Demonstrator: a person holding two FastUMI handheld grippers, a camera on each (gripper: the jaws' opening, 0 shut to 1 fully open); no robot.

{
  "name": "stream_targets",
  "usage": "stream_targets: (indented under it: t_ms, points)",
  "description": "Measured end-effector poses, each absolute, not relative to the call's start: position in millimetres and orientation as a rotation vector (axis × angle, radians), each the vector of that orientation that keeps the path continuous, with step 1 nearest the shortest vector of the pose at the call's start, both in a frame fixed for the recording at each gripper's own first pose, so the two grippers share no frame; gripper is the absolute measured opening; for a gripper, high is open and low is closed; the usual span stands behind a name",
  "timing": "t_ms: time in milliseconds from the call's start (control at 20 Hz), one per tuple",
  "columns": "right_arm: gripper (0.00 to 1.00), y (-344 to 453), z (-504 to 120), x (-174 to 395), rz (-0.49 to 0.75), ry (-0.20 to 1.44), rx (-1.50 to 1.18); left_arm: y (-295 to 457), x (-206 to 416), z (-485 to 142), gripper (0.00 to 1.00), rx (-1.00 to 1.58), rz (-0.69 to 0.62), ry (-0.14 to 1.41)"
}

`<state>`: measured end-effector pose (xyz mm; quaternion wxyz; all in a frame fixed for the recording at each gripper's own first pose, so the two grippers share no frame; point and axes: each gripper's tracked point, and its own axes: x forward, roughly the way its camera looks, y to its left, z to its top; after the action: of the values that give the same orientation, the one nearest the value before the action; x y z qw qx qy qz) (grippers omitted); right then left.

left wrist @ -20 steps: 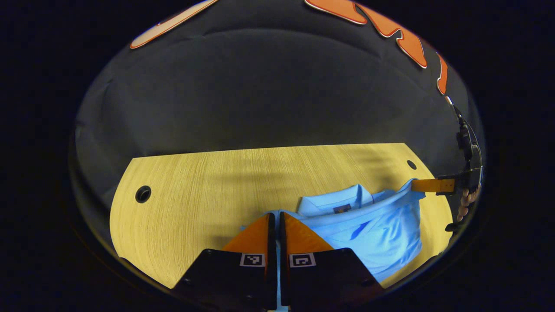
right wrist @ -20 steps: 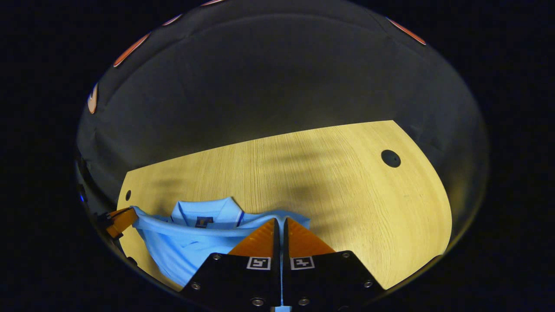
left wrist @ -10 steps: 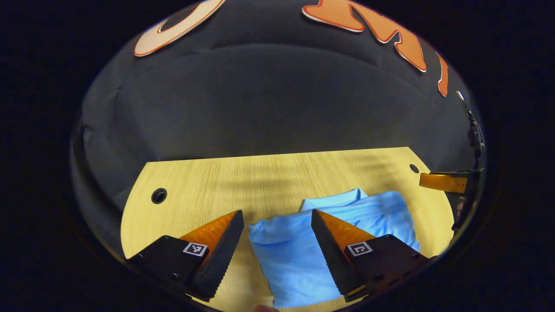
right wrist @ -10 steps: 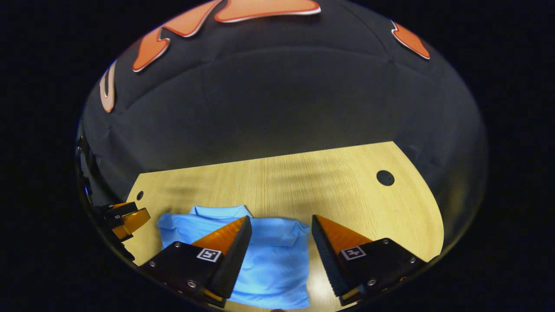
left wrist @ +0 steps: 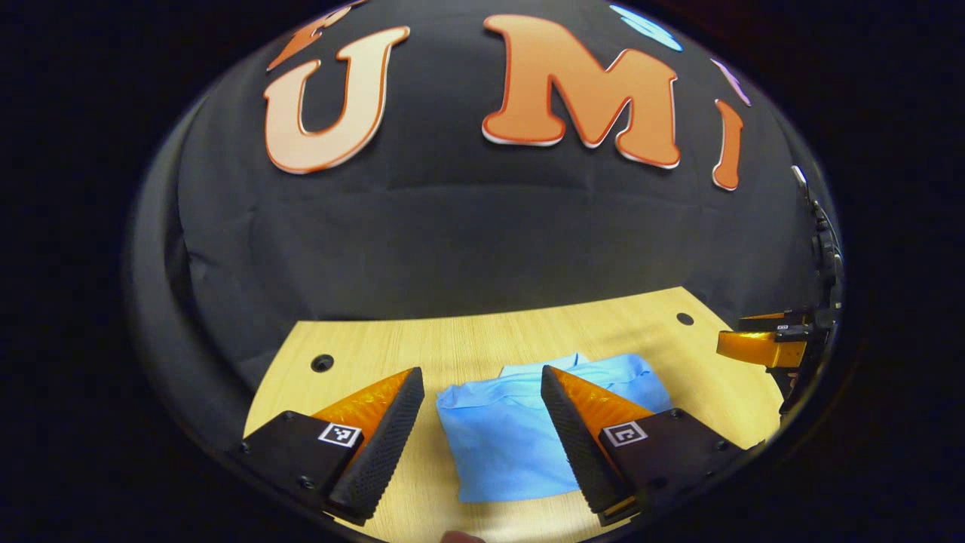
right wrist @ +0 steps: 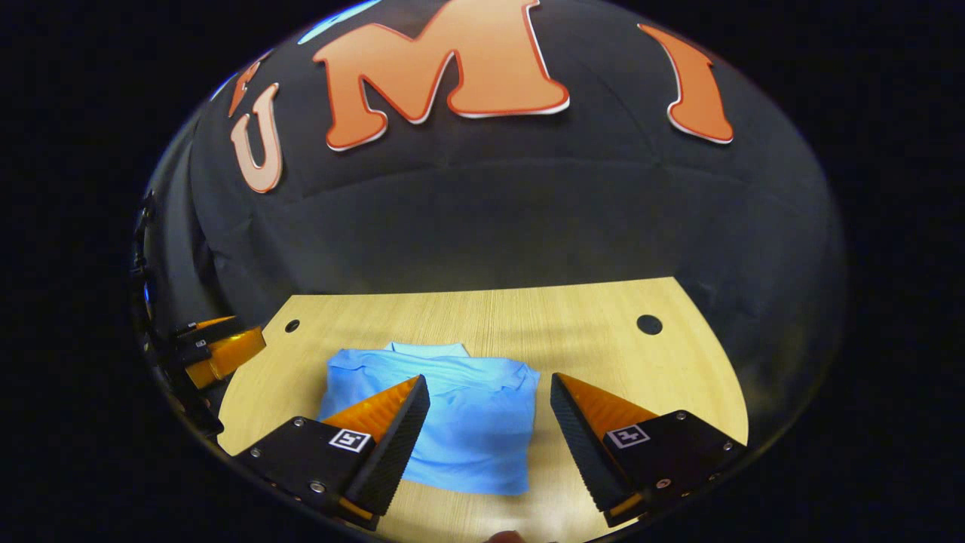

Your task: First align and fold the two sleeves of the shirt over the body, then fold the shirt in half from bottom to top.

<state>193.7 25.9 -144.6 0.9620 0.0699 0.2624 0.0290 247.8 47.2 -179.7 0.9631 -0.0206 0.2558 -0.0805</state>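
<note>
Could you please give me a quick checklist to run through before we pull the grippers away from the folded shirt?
1. Left gripper open, nothing between its fingers: ok.
2. Right gripper open and off the cloth: ok.
3. Shirt folded in half, lying flat as a compact block on the table: ok.
4. Collar peeking out at the far edge, top layer roughly aligned: ok.
5. Sleeves tucked inside the fold: cannot tell, hidden under the top layer.
6. Near edge of the shirt square to the table edge: cannot tell.
</note>
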Motion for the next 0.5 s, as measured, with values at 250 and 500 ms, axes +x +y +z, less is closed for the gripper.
stream_targets:
  t_ms: [250, 500]
  points:
    - [0.98, 11.7, -117.0, 132.8, 0.036, 0.445, 0.156, 38.2, 201.5, -110.9, 1.00, -0.019, -0.151, 0.335]
    - [0.98, 0.9, -85.8, 75.9, 0.061, 0.361, 0.157, 18.2, 146.5, -70.7, 0.99, 0.009, -0.168, 0.216]
